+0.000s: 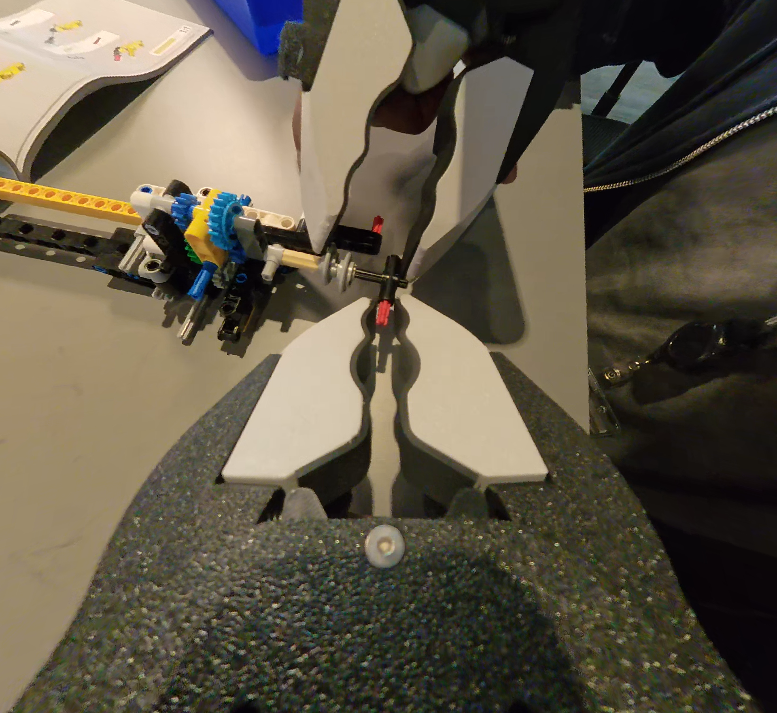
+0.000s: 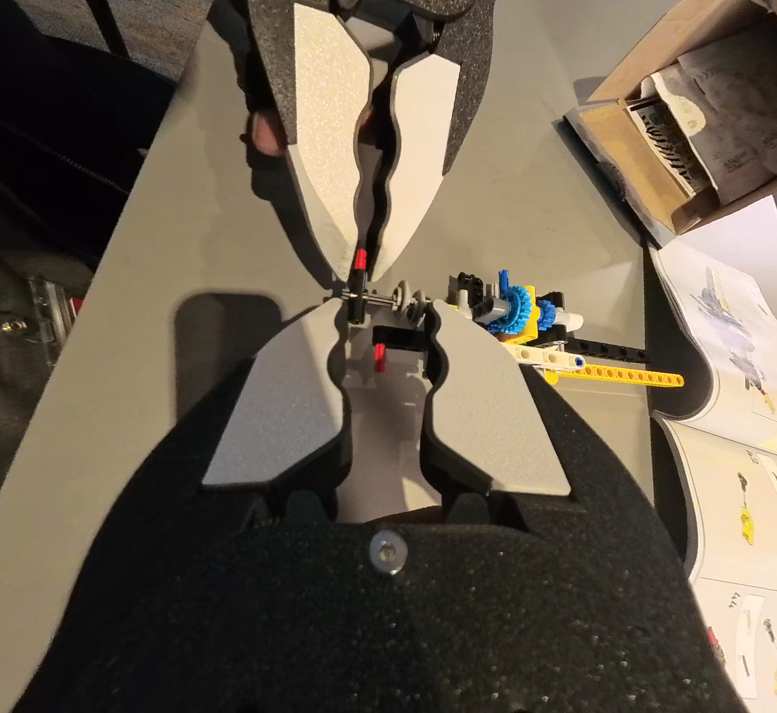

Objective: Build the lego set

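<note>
Progress: we judge the build partly done (geared core assembled).
Model: multicoloured brick assembly with blue gears and long yellow beam (image 1: 202,238) lies on the grey table (image 1: 105,377).
Left gripper (image 1: 384,308): we have it pinched on a small red pin in a black cross connector (image 1: 383,310) at the axle's tip.
Right gripper (image 2: 389,320): spread wide, empty, straddling the axle end.
Remaining: seating this connector; later pages of the open instruction booklet (image 1: 75,45).
</note>
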Available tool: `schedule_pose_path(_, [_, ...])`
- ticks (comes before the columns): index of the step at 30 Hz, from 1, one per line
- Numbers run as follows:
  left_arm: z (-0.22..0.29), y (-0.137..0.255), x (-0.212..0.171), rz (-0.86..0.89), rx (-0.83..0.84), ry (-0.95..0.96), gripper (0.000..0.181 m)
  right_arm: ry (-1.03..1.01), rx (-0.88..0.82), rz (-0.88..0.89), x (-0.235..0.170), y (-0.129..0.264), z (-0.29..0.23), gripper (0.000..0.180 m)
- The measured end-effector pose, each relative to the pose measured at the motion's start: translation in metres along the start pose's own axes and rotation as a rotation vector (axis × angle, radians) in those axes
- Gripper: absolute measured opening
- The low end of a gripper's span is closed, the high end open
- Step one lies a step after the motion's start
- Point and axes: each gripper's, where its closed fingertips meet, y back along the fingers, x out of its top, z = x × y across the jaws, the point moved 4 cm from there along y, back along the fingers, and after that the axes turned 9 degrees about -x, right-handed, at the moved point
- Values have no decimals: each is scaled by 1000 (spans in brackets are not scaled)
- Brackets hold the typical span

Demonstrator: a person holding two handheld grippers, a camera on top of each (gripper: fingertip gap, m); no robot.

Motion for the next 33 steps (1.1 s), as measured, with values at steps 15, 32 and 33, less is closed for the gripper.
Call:
schedule_pose_path(15, [-9, 0, 1, 11, 45, 74, 9, 13, -37, 19, -2, -1, 3, 23])
schedule_pose_path(32, [-10, 0, 1, 23, 17, 90, 8, -62, -51, 41, -19, 26, 2, 19])
schedule_pose_path(33, [-10, 0, 1, 22, 15, 90, 8, -73, -42, 36, -22, 25, 2, 17])
